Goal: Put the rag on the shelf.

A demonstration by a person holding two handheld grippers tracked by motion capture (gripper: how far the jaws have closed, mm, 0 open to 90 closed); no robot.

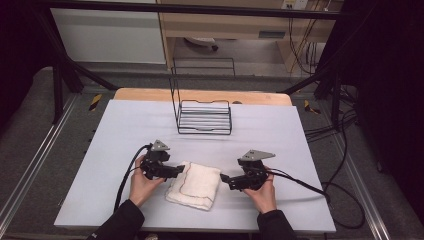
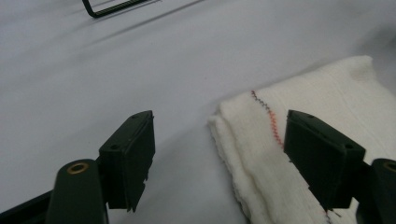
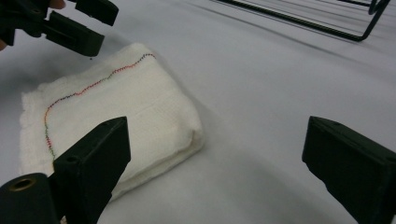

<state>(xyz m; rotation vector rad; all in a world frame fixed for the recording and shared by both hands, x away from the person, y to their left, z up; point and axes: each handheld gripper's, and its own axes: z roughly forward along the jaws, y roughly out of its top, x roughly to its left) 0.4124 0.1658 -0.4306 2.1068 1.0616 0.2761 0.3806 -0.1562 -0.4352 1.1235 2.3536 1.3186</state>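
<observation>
A folded white cloth (image 1: 194, 185) with a thin coloured stitch line lies flat on the table between my two hands. My left gripper (image 1: 178, 170) is at the cloth's left edge, open, nothing between its jaws. In the left gripper view the cloth (image 2: 299, 140) lies under and past the right jaw, and the left gripper (image 2: 219, 156) stands wide. My right gripper (image 1: 225, 178) is just off the cloth's right edge, open and empty. The right gripper view has the cloth (image 3: 116, 107) to the left of the right gripper (image 3: 215, 161), and the left gripper (image 3: 81, 25) at the top left.
A black wire rack (image 1: 204, 112) stands at the back middle of the grey table (image 1: 125, 125); its base shows as the rack (image 3: 308, 18) in the right gripper view. Cables trail from both grippers, the right one off the table's right edge.
</observation>
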